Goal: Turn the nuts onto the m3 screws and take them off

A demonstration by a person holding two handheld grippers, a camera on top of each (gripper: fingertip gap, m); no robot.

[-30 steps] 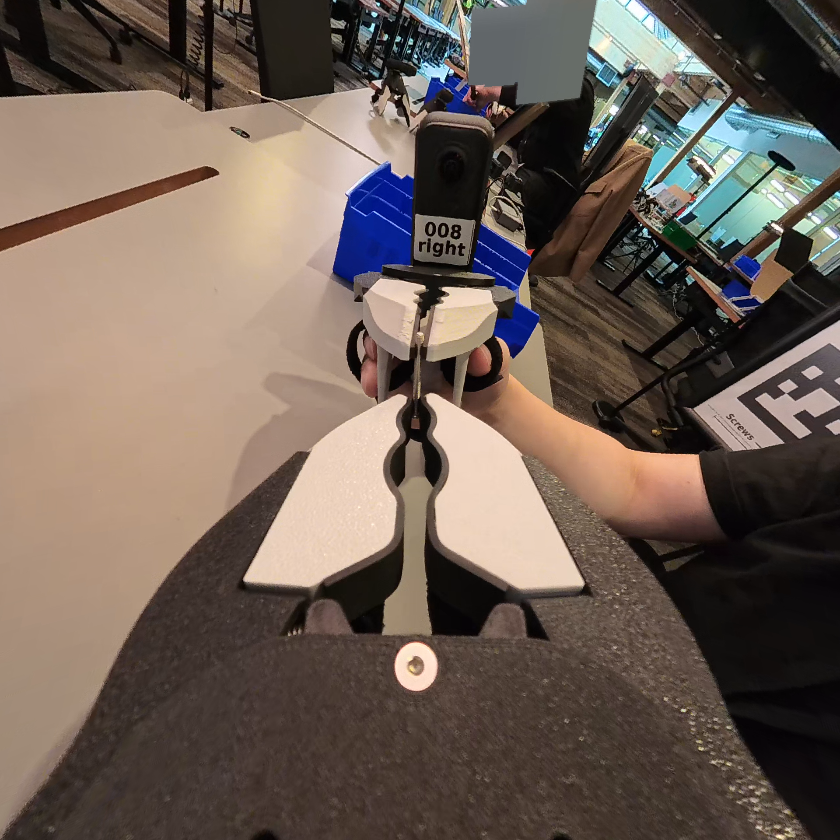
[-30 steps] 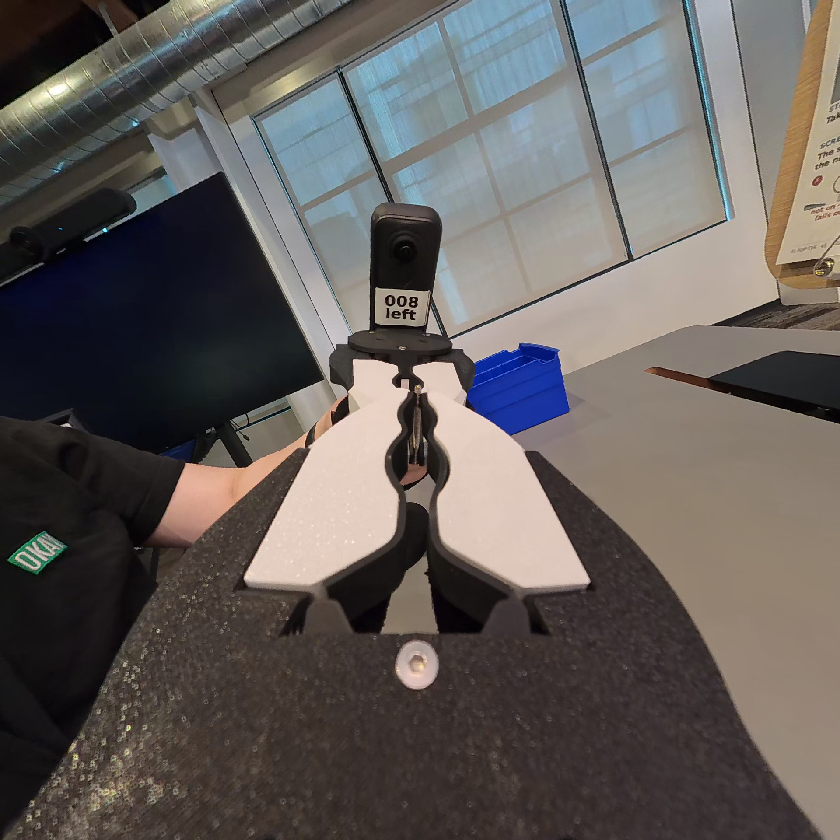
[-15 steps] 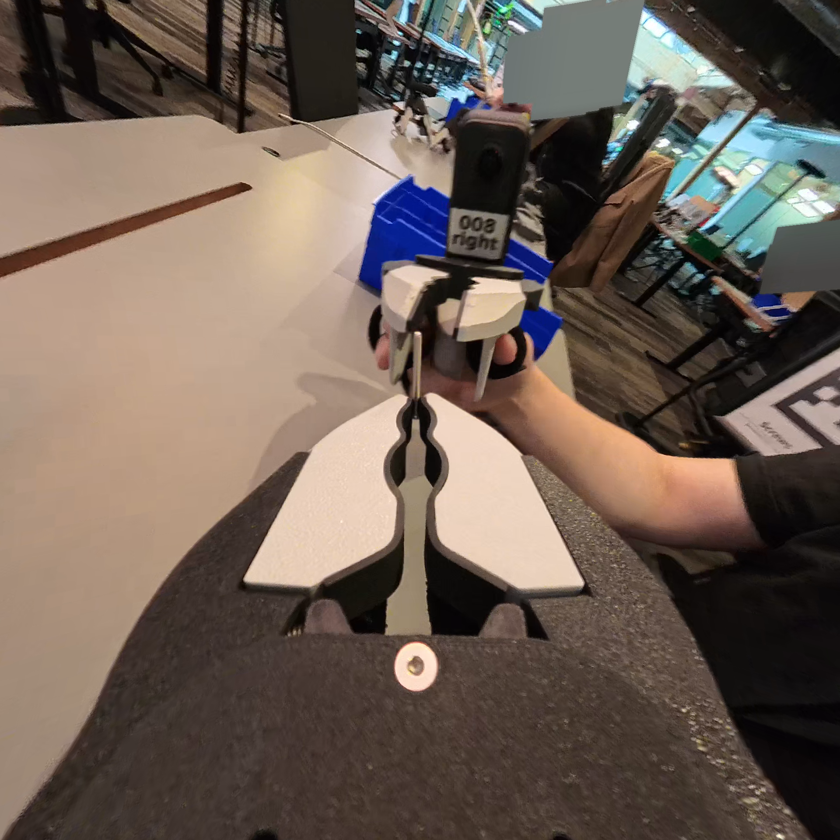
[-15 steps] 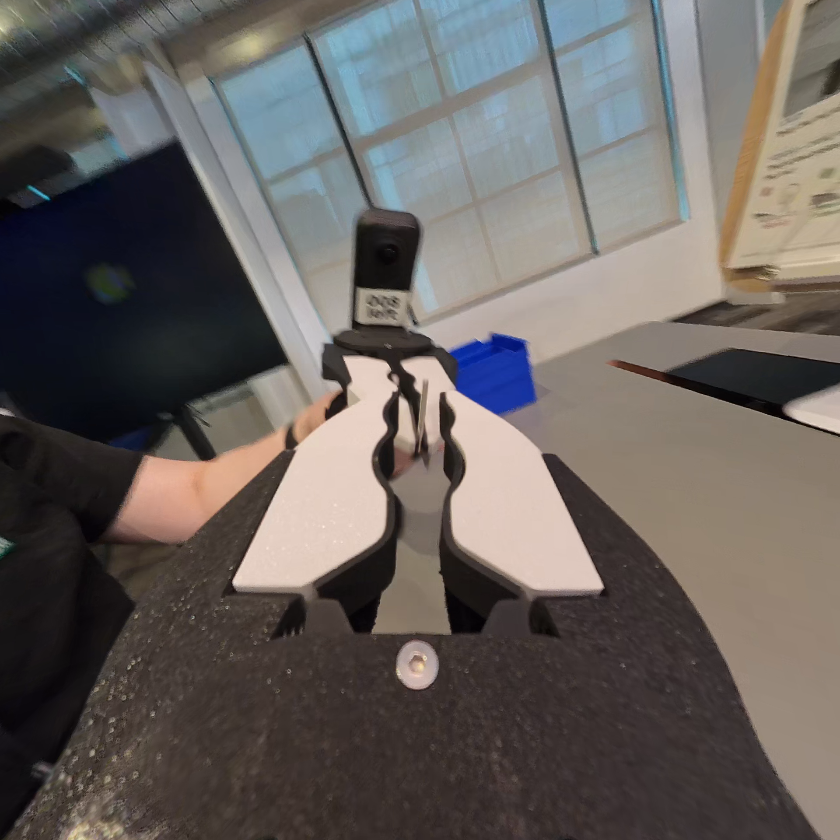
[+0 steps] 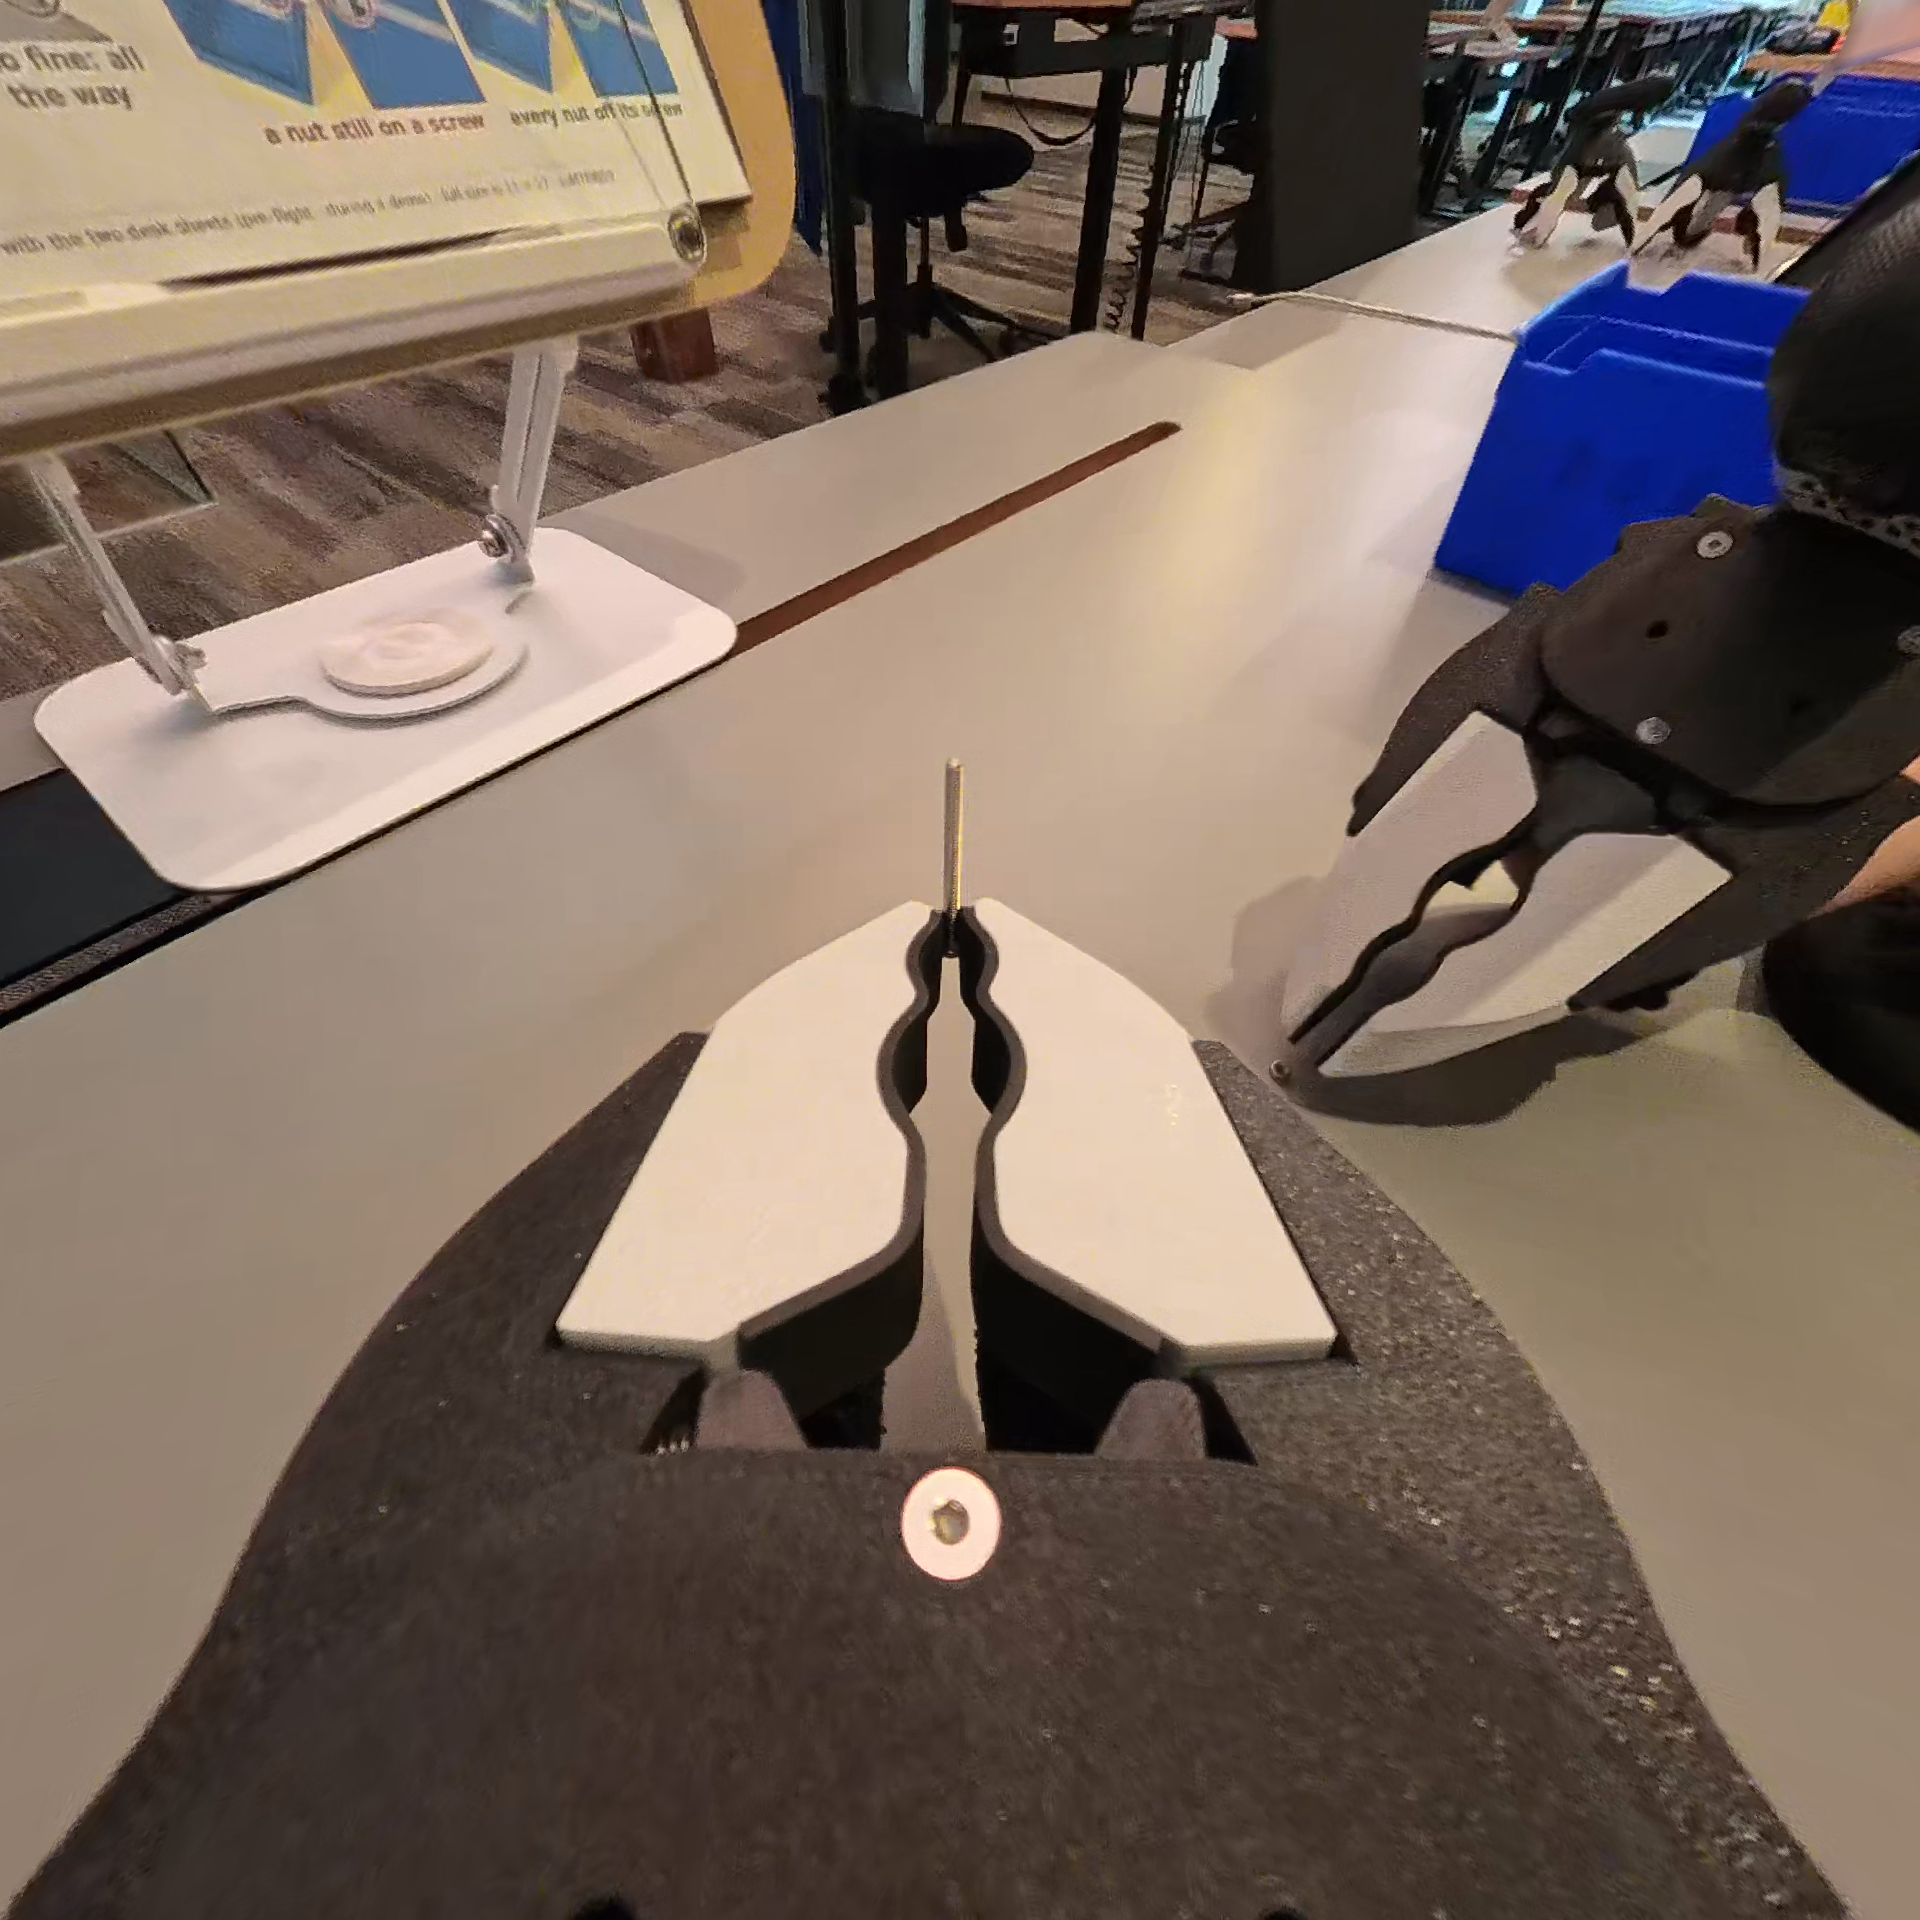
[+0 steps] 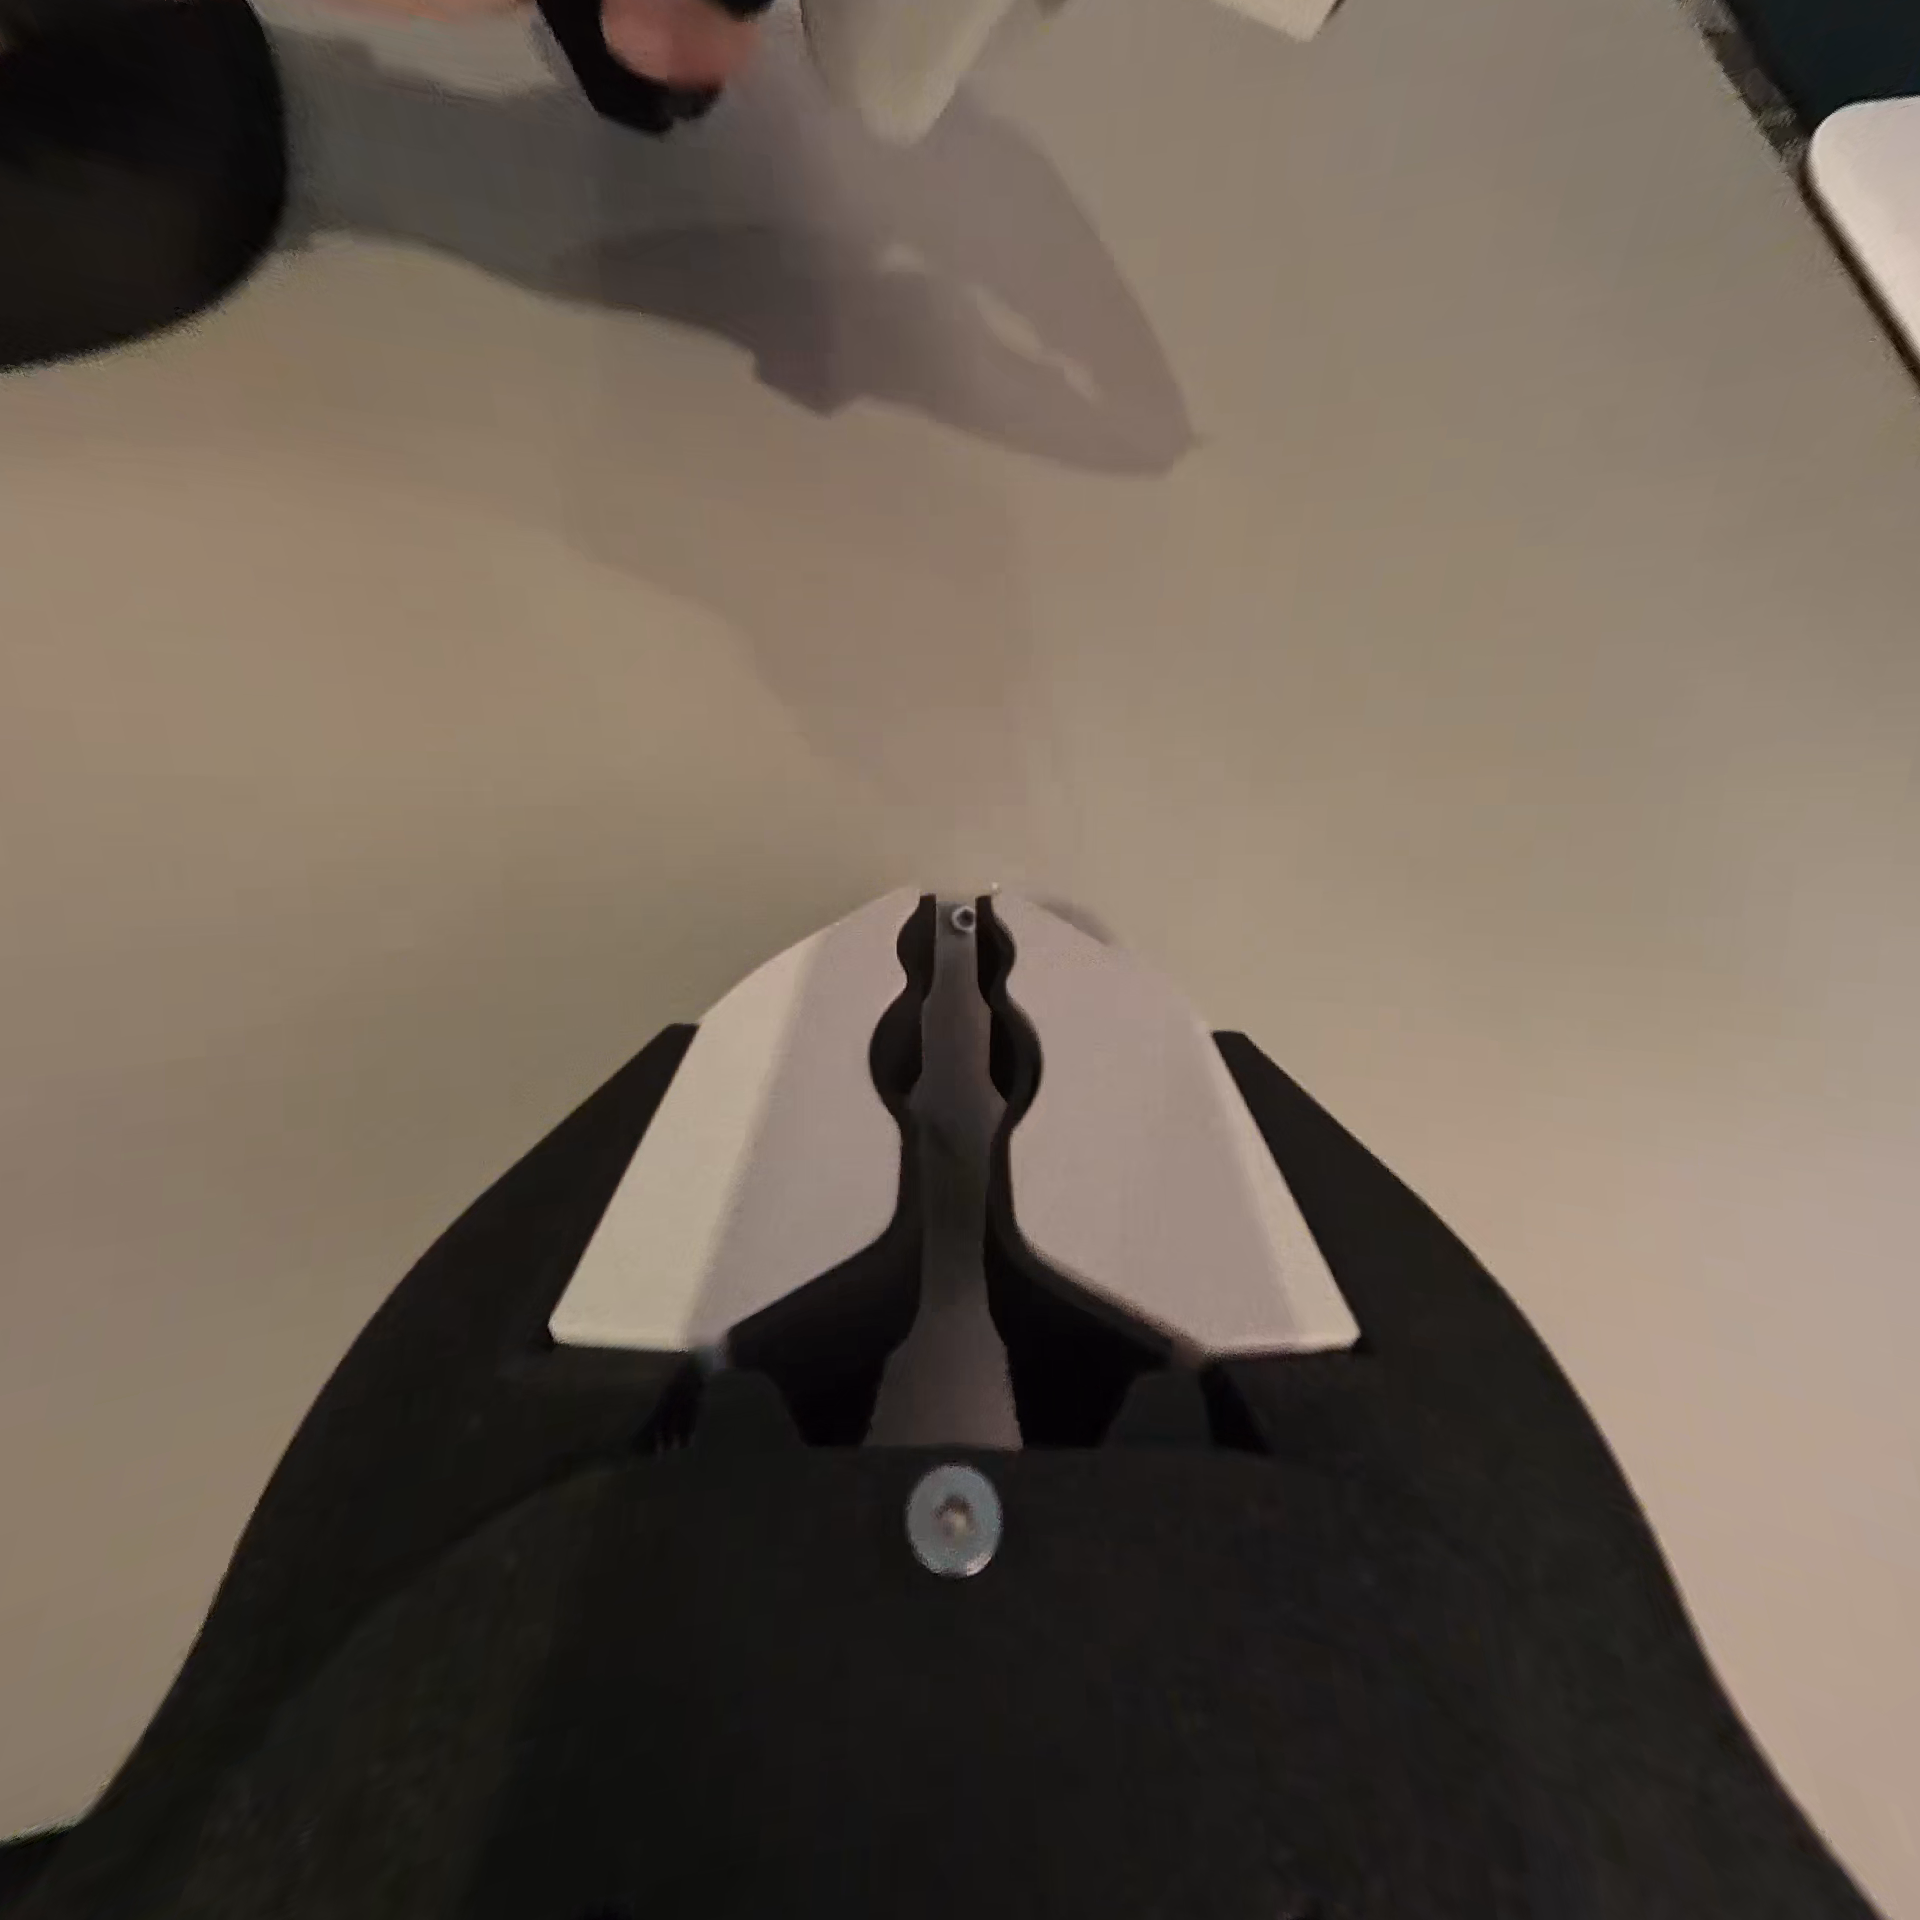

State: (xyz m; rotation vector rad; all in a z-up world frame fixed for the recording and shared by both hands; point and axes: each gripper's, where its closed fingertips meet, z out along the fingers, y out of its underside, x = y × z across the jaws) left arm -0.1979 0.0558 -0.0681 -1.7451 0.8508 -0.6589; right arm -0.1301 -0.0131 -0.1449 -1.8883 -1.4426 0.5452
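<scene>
The left gripper (image 5: 951, 914) had its jaws pressed together on the lower end of a thin m3 screw (image 5: 952, 837), which stood upright out of the tips over the grey table (image 5: 520, 1039). No nut could be made out on the exposed thread.

The right gripper (image 5: 1311, 1049) pointed down toward the table surface, close to the near edge on the right side, its tips at or just above the surface. A small nut (image 5: 1279, 1068) lay on the table right at those tips. In the right wrist view, which was blurred, the same gripper (image 6: 961, 914) looked straight down at the table, and the nut (image 6: 963, 916) sat in the narrow gap between the tips. The jaws were a little spread; whether they touched the nut I could not tell.

Toward the far left corner stood a white stand base (image 5: 384, 707) carrying an instruction board (image 5: 343, 156). A blue bin (image 5: 1621, 426) sat toward the far right edge, well apart from both grippers.
</scene>
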